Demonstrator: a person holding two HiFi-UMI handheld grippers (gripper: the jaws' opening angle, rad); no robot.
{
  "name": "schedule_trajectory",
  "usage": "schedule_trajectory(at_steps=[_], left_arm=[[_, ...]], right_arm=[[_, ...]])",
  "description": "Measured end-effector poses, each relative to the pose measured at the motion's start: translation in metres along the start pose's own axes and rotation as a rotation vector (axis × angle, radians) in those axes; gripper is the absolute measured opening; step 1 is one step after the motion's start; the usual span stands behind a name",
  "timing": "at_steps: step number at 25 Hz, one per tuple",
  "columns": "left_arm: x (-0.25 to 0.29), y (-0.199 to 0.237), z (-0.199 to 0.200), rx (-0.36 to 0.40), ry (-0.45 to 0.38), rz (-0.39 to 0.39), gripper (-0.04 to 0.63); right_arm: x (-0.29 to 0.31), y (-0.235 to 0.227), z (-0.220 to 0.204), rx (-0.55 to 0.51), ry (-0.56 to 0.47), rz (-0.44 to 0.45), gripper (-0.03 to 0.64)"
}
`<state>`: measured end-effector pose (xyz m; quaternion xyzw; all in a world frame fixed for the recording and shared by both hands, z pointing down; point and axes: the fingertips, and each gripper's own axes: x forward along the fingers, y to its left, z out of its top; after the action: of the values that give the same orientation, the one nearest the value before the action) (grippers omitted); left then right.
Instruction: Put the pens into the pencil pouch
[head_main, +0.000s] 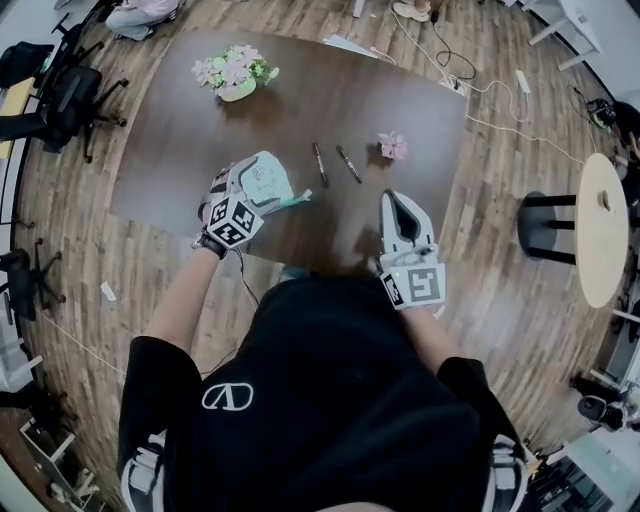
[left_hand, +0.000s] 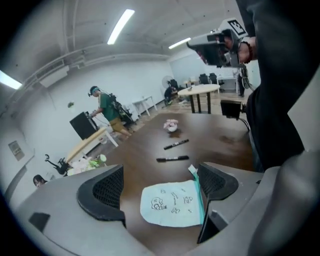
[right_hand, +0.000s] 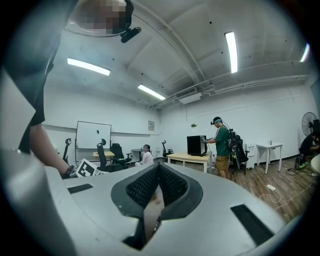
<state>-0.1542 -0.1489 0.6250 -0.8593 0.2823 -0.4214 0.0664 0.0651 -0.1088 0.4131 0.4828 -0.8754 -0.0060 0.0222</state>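
The light blue pencil pouch (left_hand: 175, 204) with a teal zip edge lies flat on the dark table, near the front edge. My left gripper (left_hand: 160, 187) hovers over it, tilted down, jaws wide open, with the pouch showing between them and the pads not pressing on it. In the head view the same gripper (head_main: 250, 180) partly covers the pouch (head_main: 272, 186). Two black pens (head_main: 320, 163) (head_main: 348, 163) lie side by side further out; the left gripper view shows them (left_hand: 172, 159) (left_hand: 176, 144) beyond the pouch. My right gripper (head_main: 402, 203) (right_hand: 159, 170) is shut and empty, held level near the table's front edge.
A small pink flower ornament (head_main: 393, 146) sits just right of the pens. A flower pot (head_main: 235, 75) stands at the table's far left. Office chairs (head_main: 70, 95) stand to the left, a round light table (head_main: 603, 228) to the right. A person (right_hand: 222, 145) stands in the room beyond.
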Motion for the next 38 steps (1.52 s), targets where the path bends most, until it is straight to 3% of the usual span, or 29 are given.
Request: schedule_trajectory(at_steps=[6, 11, 18, 29, 38], left_arm=[[0.047, -0.034, -0.061, 0.013, 0.181, -0.181, 0.439], [0.071, -0.060, -0.099, 0.016, 0.285, -0.302, 0.437], [0.090, -0.080, -0.122, 0.007, 0.352, -0.359, 0.430], [0.098, -0.086, -0.134, -0.004, 0.432, -0.375, 0.029], [0.096, -0.083, -0.127, -0.106, 0.429, -0.394, 0.009]], right_arm=[[-0.012, -0.007, -0.011, 0.003, 0.051, -0.037, -0.002], [-0.014, -0.008, -0.017, 0.016, 0.070, -0.051, -0.002], [-0.016, -0.007, -0.026, 0.001, 0.096, -0.041, -0.002], [-0.019, -0.009, -0.033, -0.004, 0.118, -0.045, -0.002], [-0.012, -0.012, -0.029, 0.010, 0.087, -0.034, -0.002]])
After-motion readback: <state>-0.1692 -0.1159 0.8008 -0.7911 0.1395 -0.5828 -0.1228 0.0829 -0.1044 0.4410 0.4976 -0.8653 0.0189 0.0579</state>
